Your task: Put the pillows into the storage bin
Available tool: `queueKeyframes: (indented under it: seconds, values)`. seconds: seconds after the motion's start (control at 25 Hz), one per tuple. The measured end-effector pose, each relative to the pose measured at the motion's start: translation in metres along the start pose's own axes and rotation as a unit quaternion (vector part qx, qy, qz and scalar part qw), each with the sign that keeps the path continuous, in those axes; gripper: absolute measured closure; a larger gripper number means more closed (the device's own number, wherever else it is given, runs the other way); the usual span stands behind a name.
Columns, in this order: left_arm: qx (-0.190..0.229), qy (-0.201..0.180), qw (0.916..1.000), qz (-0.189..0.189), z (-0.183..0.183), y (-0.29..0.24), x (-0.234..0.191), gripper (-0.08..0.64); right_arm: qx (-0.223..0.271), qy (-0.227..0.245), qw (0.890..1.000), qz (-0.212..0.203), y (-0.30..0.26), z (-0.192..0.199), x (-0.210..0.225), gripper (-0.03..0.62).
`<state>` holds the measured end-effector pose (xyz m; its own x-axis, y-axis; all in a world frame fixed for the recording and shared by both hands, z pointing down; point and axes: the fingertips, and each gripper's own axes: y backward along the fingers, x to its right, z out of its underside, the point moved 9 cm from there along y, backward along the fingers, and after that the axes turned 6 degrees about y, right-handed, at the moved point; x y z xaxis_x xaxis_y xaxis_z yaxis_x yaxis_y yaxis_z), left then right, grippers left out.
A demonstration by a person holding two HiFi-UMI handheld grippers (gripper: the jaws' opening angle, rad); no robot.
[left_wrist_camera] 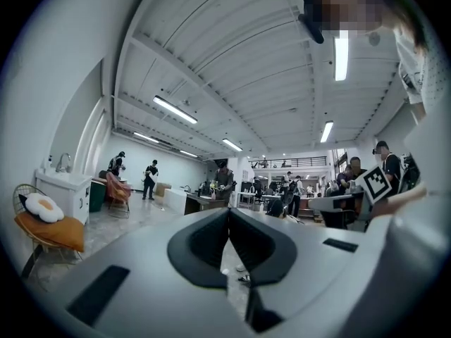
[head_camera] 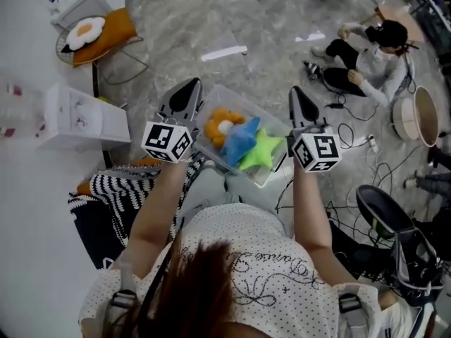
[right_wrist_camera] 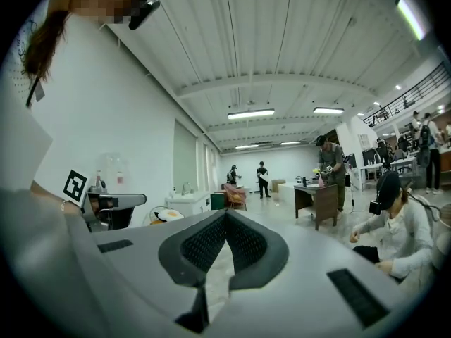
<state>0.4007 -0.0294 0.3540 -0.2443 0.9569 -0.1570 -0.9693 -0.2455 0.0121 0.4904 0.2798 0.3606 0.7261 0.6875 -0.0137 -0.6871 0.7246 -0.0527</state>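
Left gripper (head_camera: 187,90), right gripper (head_camera: 299,97): jaws closed tight, empty. Storage bin (head_camera: 262,177) holding pillows (head_camera: 239,141) sits below, between jaws. Striped pillow (head_camera: 116,192), apparently still out, lies below-behind left jaws; left hand nearer.

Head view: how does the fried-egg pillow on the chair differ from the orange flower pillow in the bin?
The fried-egg pillow is white with a yellow centre; the orange flower pillow is orange with a white centre. The fried-egg pillow lies on an orange cushion, outside the storage bin; the orange flower pillow is in the storage bin, beside a blue star pillow. Both are soft, lobed shapes with a round centre.
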Motion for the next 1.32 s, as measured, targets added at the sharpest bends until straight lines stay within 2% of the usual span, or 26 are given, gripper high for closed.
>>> queueKeyframes:
  seconds: [0.28,1.32]
  values:
    - [0.011,0.002,0.9999,0.002,-0.004,0.002,0.013,0.555,0.005,0.01,1.0,-0.013,0.003,0.0,-0.003,0.582]
    - [0.023,0.003,0.9994,-0.024,-0.014,0.027,-0.01,0.555,0.0,0.019,0.998,-0.052,-0.028,-0.005,-0.032,0.581]
